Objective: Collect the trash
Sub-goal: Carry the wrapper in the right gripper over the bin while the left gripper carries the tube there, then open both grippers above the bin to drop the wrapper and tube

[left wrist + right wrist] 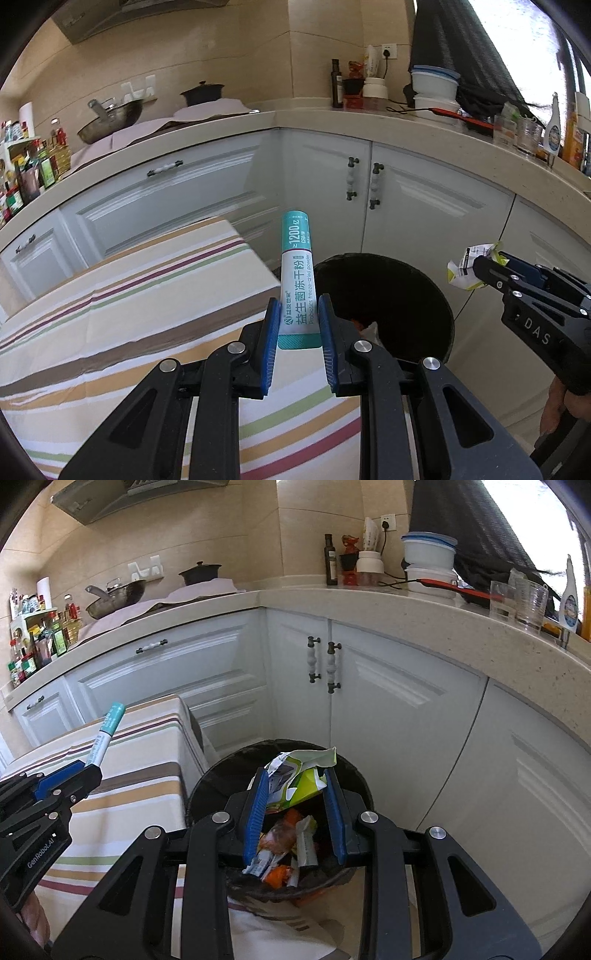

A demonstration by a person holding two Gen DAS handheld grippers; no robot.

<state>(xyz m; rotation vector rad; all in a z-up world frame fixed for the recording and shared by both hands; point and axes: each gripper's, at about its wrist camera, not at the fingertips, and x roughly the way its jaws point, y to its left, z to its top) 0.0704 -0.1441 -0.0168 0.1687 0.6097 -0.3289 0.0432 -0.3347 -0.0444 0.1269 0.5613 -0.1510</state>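
The left gripper (pixel 297 325) clamps a teal-and-white printed sachet stick (pixel 296 273) upright beside the striped tablecloth (pixel 129 295). The right gripper (pixel 295 805) pinches a crumpled green-and-white wrapper (pixel 299 775) above the round black bin (pixel 207 782) holding orange scraps.

Kitchen corner with a cluttered counter and a striped table

A pale stone countertop (pixel 369 609) curves above white cabinet doors (pixel 391 709) with dark-ended handles (pixel 314 660). On it sit a steel wok (pixel 116 597) and a dark lidded pot (pixel 201 573) on a cloth, a rack of sauce bottles (pixel 35 638) at the far left, a dark oil bottle (pixel 331 562), stacked white tubs (pixel 428 555), a red tray (pixel 461 590), clear drinking glasses (pixel 519 600) and a spray bottle (pixel 552 129). A striped tablecloth (pixel 129 295) covers the table in the foreground.
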